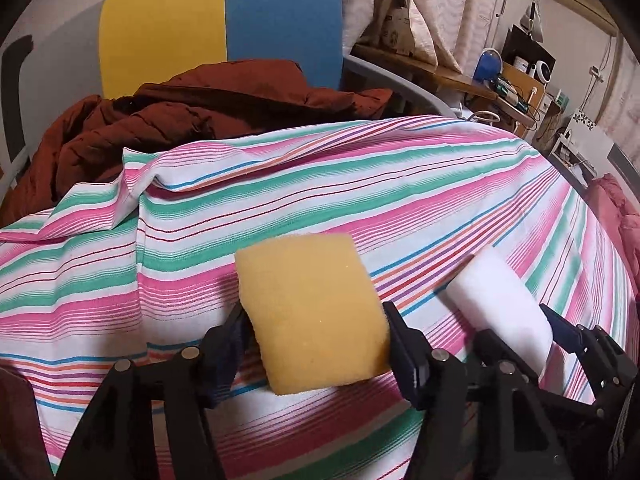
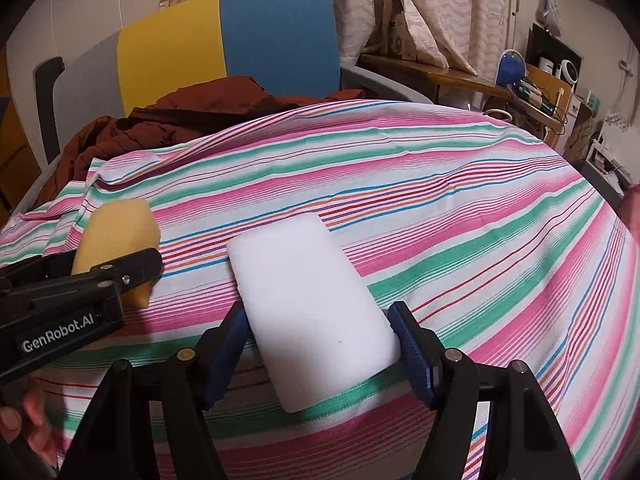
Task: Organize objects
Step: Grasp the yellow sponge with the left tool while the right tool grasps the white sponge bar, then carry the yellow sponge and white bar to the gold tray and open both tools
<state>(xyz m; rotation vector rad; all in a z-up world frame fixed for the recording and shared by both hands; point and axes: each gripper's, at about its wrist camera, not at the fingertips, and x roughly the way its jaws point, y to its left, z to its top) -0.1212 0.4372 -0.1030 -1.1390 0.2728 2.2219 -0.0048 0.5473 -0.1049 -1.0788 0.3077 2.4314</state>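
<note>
My left gripper (image 1: pixel 316 324) is shut on a yellow sponge (image 1: pixel 312 308) and holds it over the striped cloth (image 1: pixel 360 184). My right gripper (image 2: pixel 320 324) is shut on a white sponge (image 2: pixel 312 300), also over the cloth. In the left wrist view the white sponge (image 1: pixel 500 300) and the right gripper (image 1: pixel 520 344) show to the right of the yellow one. In the right wrist view the yellow sponge (image 2: pixel 116 240) and the left gripper (image 2: pixel 124 276) show at the left. The two sponges are side by side and apart.
A rust-brown jacket (image 1: pixel 180 120) lies bunched behind the cloth, in front of a yellow and blue chair back (image 1: pixel 224 24). A cluttered wooden shelf (image 1: pixel 480 84) and curtains stand at the back right. A pink fabric (image 1: pixel 616 208) lies at the right edge.
</note>
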